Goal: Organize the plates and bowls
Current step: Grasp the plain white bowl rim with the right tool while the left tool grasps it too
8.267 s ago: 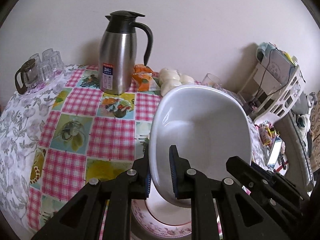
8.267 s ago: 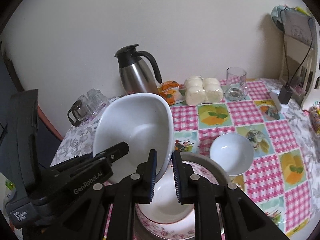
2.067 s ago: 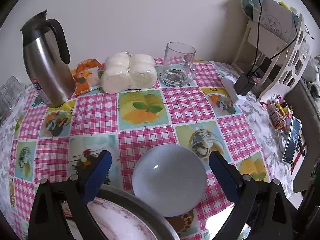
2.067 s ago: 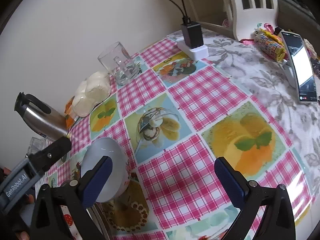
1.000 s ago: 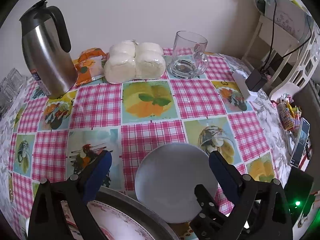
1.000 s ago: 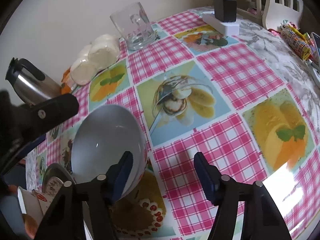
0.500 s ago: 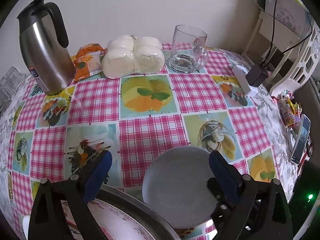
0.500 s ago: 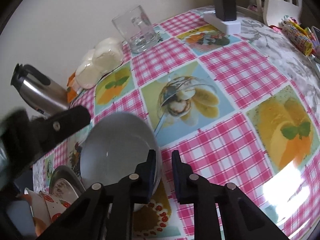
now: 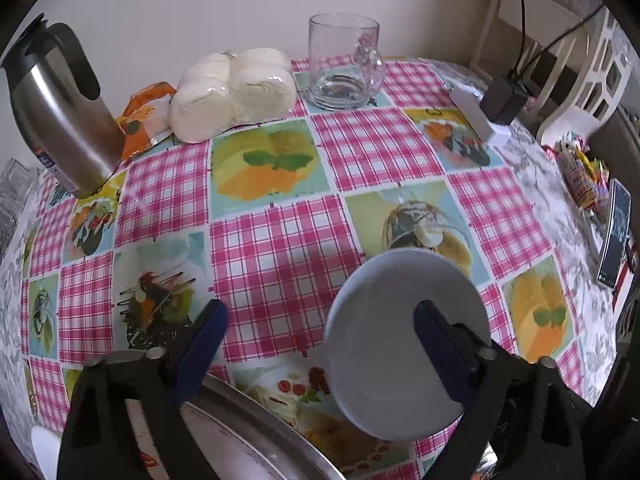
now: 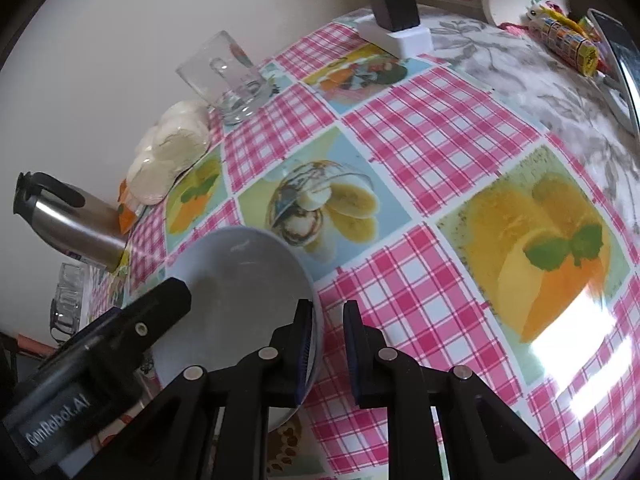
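Gripping bowl (image 10: 240, 300), previously untouched

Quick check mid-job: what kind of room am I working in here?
Most likely a home dining or kitchen table: a pink checked food-print tablecloth, a steel thermos jug, wrapped white buns and a clear glass mug.
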Available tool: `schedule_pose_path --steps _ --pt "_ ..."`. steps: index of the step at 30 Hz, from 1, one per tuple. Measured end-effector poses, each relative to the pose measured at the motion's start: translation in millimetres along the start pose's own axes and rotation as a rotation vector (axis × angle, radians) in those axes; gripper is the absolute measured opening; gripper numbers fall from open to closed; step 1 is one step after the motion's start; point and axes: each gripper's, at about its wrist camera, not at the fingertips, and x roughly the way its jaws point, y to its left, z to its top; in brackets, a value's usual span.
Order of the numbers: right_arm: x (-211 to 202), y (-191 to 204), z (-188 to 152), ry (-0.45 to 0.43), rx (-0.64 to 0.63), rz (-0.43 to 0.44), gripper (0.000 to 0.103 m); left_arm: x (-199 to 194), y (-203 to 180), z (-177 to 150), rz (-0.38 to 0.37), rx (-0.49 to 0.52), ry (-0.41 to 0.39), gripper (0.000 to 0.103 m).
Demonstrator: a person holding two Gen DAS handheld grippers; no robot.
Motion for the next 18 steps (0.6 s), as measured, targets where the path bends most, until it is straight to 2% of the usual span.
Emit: schedule_pose_path --steps 3,6,8,10,14,18 --pt "1 -3 0 0.003 0.005 -0.01 0.017 6 -2 -2 0.011 0.007 0.019 0.079" --pt "0 -5 0 0.006 0.009 -0.006 0.017 10 -3 -4 0.023 0.016 0.031 0.065" --pt "1 -5 0 0.006 0.007 -0.003 0.017 13 -4 -6 0.023 0.019 0.037 0.049" --pt "2 -4 -1 0.007 0.008 -0.003 0.017 17 -4 -7 0.011 0.017 0.048 0.037" --pt "4 -4 -1 0.008 0.004 -0.001 0.017 23 -4 -9 -0.002 0.016 0.066 0.026" --pt "4 0 -2 0.008 -0.009 0.001 0.017 25 -5 -10 -0.001 0.024 0.072 0.022"
